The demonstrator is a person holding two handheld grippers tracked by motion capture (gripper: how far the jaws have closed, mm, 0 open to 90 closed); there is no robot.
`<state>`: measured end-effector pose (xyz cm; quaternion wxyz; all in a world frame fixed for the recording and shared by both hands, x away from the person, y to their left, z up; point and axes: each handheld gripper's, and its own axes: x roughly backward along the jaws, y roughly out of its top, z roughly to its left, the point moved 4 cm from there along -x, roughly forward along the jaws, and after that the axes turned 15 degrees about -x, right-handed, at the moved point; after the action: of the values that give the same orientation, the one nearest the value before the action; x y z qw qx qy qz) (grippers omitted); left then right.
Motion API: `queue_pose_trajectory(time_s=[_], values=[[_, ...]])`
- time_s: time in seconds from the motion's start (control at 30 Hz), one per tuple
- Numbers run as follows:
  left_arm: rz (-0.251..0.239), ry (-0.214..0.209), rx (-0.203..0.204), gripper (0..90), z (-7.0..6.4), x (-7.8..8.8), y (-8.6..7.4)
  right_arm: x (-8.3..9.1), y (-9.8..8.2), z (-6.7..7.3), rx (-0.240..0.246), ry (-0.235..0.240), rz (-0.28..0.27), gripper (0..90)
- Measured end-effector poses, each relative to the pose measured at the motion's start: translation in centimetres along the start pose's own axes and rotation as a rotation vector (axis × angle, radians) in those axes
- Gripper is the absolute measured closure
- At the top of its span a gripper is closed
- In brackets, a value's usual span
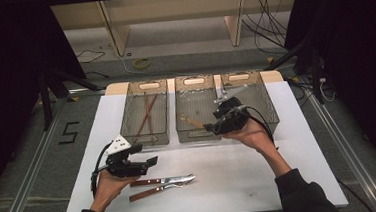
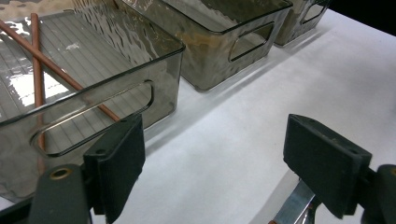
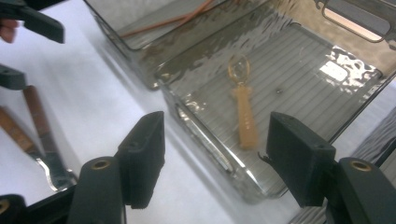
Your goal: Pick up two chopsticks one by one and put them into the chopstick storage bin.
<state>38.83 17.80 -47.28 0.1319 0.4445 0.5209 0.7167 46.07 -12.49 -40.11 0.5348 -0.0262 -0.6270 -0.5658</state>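
Two wood-handled utensils lie on the white table: a knife point(image 1: 163, 180) and a fork point(image 1: 157, 189) just in front of it. My left gripper point(image 1: 147, 155) hovers open just above and left of them; its view point(image 2: 217, 140) shows bare table between the jaws and a metal utensil tip point(image 2: 292, 205) at the bottom right. My right gripper point(image 1: 211, 128) is open over the front wall of the middle bin point(image 1: 198, 133). Between its jaws point(image 3: 217, 135), a small wooden-handled tool with a gold loop point(image 3: 243, 114) lies on the bin floor.
Three clear bins stand in a row at the back. The left bin point(image 1: 127, 125) holds two brown chopsticks point(image 1: 148, 114). The right bin point(image 1: 271, 111) stands behind my right hand. White table extends in front and to the right.
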Motion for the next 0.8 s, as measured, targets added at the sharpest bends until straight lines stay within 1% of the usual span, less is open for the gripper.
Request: queue_pose_trajectory(time_s=[0.03, 0.13, 0.2, 0.23, 0.33, 0.4, 0.43, 0.53, 0.73, 0.8], values=[[0.008, -0.008, -0.006, 20.2, -0.1, 0.0, 0.1, 0.2, -0.4, 0.1, -0.006, 0.002, -0.003, 37.0], [0.04, -0.023, -0.037, 20.4, -0.3, 0.0, 0.4, 0.5, -1.8, 0.2, 0.002, 0.008, -0.003, 36.2], [0.071, -0.025, -0.068, 20.5, -0.4, 0.0, 0.6, 0.7, -2.6, 0.2, 0.001, 0.016, -0.003, 35.7], [0.079, -0.034, -0.077, 20.7, -0.4, 0.0, 0.7, 0.8, -3.0, 0.2, 0.001, 0.018, -0.006, 35.7], [0.112, -0.056, -0.094, 21.1, -0.4, 0.1, 0.9, 1.1, -4.1, 0.1, -0.003, 0.027, -0.007, 35.2], [0.134, -0.063, -0.101, 21.5, -0.4, 0.2, 0.9, 1.2, -4.6, 0.1, -0.002, 0.026, -0.008, 35.1], [0.145, -0.066, -0.108, 21.6, -0.4, 0.2, 1.0, 1.2, -4.8, 0.1, 0.003, 0.033, -0.007, 35.0], [0.183, -0.073, -0.131, 22.0, -0.4, 0.4, 1.0, 1.5, -5.4, 0.2, 0.013, 0.029, -0.008, 34.5], [0.23, -0.084, -0.164, 22.4, -0.6, 0.3, 1.0, 2.0, -6.7, 0.2, 0.002, 0.046, -0.025, 34.0], [0.244, -0.094, -0.169, 22.5, -0.6, 0.4, 1.0, 2.1, -7.1, 0.0, -0.008, 0.047, -0.033, 33.7]])
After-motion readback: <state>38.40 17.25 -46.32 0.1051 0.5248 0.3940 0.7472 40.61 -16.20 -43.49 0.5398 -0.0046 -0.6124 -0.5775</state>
